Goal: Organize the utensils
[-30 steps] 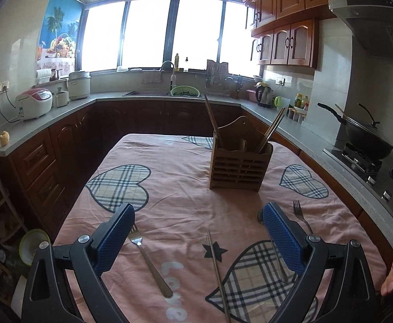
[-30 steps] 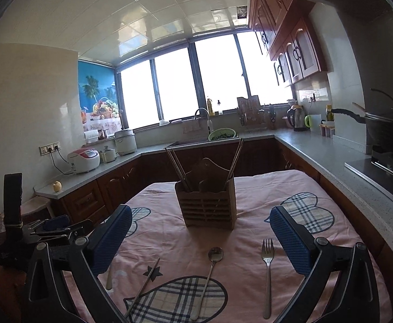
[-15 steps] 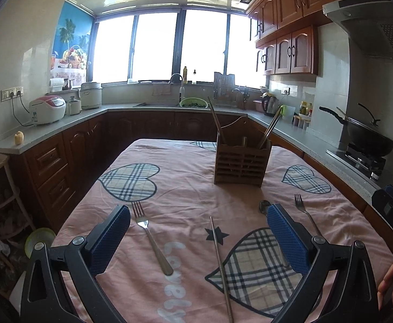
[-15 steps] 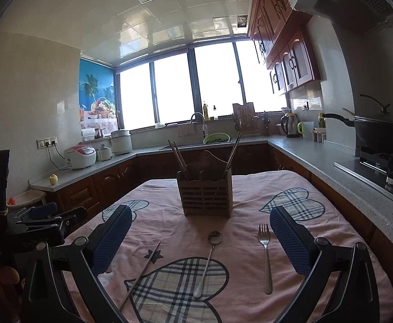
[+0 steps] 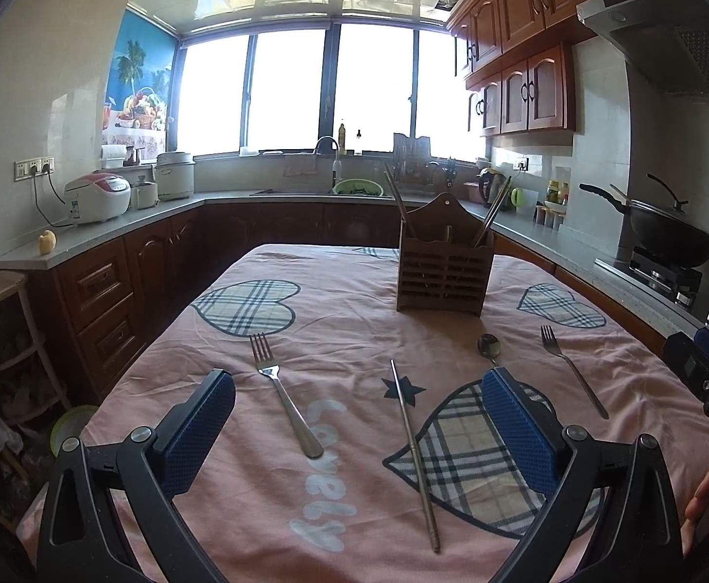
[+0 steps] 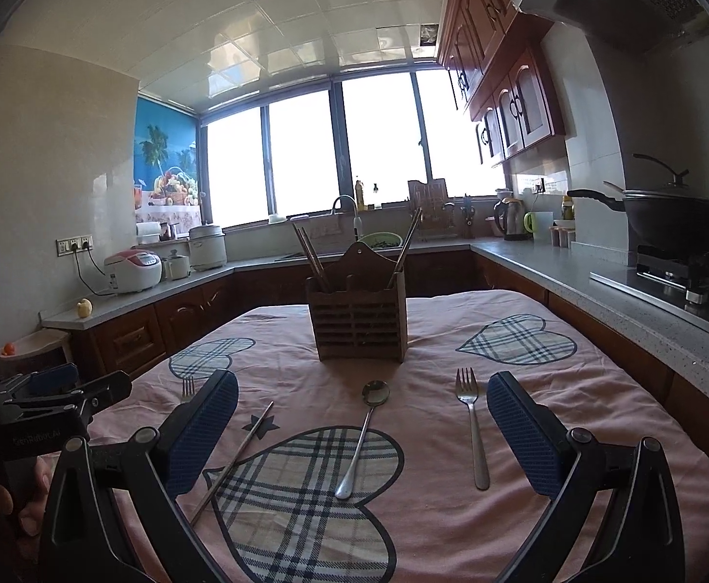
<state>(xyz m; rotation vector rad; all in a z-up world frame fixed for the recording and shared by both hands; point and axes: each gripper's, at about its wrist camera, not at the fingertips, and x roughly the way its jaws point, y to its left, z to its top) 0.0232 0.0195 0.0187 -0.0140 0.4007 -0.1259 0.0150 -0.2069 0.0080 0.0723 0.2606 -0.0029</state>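
Note:
A wooden utensil holder [image 5: 444,274] [image 6: 358,320] with chopsticks in it stands mid-table on the pink cloth. Lying in front of it are a fork [image 5: 284,396], a metal chopstick [image 5: 412,452] [image 6: 235,456], a spoon [image 5: 489,346] [image 6: 361,437] and a second fork [image 5: 570,369] [image 6: 473,430]. My left gripper [image 5: 356,418] is open and empty above the near table edge, with the left fork and the chopstick between its fingers. My right gripper [image 6: 361,420] is open and empty, with the spoon and the right fork between its fingers.
Dark wood cabinets and a grey counter [image 5: 126,231] ring the table. A rice cooker [image 5: 96,197] sits at left, a sink [image 5: 325,184] under the window, a wok on the stove [image 5: 665,235] at right. The left gripper also shows in the right wrist view [image 6: 58,396].
Both grippers have drawn back and lifted away from the holder, so more of the table and all the loose utensils have come into view. Both stay open.

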